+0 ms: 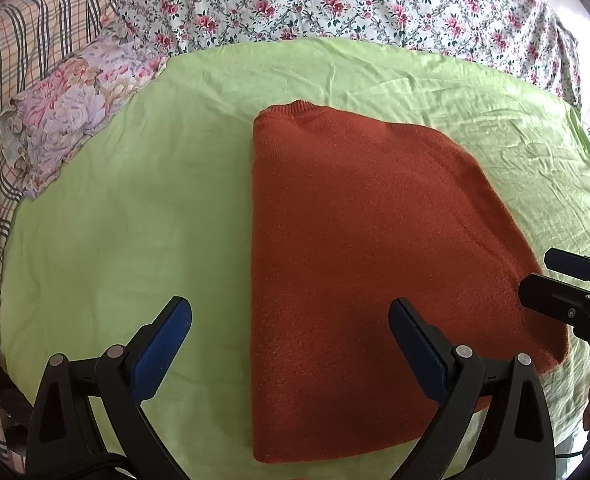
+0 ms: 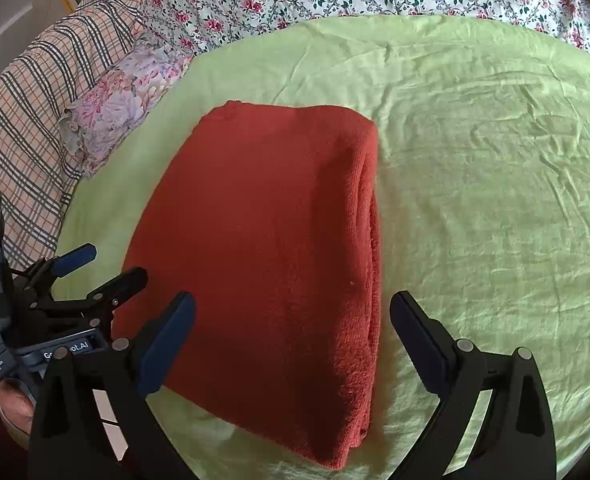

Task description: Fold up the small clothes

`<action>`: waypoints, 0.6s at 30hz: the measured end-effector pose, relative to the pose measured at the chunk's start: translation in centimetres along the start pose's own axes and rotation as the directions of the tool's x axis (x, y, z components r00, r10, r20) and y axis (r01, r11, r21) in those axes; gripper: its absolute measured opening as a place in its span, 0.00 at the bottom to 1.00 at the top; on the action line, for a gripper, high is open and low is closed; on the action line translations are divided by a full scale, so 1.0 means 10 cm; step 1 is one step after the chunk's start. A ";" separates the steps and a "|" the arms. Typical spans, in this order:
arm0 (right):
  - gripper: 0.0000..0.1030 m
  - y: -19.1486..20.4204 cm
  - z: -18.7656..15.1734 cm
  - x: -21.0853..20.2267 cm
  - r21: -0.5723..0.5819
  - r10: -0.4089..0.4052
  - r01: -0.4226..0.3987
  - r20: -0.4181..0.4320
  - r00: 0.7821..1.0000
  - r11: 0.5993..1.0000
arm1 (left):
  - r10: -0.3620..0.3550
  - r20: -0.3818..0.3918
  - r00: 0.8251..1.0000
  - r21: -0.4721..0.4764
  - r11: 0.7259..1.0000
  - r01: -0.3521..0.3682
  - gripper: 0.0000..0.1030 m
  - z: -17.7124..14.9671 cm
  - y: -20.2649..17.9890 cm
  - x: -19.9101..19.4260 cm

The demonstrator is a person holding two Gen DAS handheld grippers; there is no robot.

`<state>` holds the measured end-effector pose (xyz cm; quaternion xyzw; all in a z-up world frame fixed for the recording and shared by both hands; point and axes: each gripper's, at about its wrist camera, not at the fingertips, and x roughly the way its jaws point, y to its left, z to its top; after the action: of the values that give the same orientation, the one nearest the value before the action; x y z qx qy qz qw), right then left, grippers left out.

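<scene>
Left wrist view shows, from the left, a floral pillow cut off by plaid bedding, the left gripper with jaws spread and empty, the folded rust sweater flat on the green sheet, and the right gripper, released, half out of frame.

The left gripper is wide open, its two blue fingers spread far apart and holding nothing. The right gripper is wide open too, and empty. Both sit side by side, pointing the same way.
</scene>
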<state>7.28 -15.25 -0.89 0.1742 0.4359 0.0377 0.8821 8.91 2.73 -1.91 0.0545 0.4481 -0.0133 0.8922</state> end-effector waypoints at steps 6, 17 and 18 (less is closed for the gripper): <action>0.95 -0.01 0.01 -0.03 -0.004 -0.001 0.001 0.005 1.000 1.000 | -0.003 0.006 1.000 0.003 1.000 0.003 0.96 0.00 -0.02 -0.03; 0.95 0.02 0.01 -0.04 -0.010 0.001 -0.001 0.006 1.000 1.000 | -0.012 0.008 1.000 -0.003 1.000 0.012 0.96 0.00 -0.02 -0.04; 0.95 0.03 0.01 -0.04 -0.010 0.002 -0.002 0.007 1.000 1.000 | -0.013 0.009 1.000 -0.004 1.000 0.013 0.96 -0.01 -0.03 -0.04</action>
<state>7.12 -15.09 -0.46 0.1704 0.4327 0.0399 0.8844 8.59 2.46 -1.63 0.0498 0.4444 -0.0186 0.8943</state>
